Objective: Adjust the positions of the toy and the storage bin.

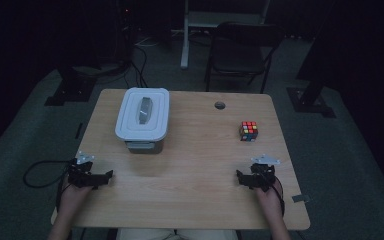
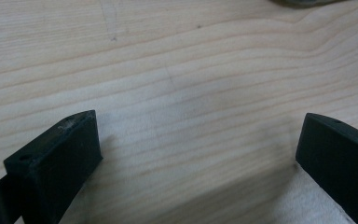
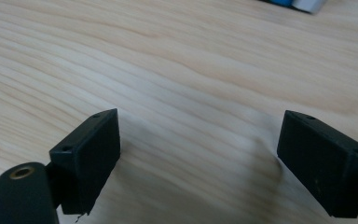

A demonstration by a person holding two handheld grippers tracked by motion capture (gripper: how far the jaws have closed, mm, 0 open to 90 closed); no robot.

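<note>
I see the grey lidded box [image 1: 143, 120] at about eleven o'clock on the wooden table [image 1: 195, 165], lid on, a handle lying flat in its top. At two o'clock, well apart from it, sits a colour cube [image 1: 248, 131], with a small round hole [image 1: 220, 105] in the tabletop near twelve o'clock. My left gripper [image 1: 104, 177] rests at eight o'clock, near the front-left edge, its jaws spread wide over bare wood, nothing between them. My right gripper [image 1: 241, 177] sits at four o'clock, jaws equally wide and empty, well short of the cube. Beyond the table, at twelve o'clock, a dark chair [image 1: 240, 50] stands on the floor.
</note>
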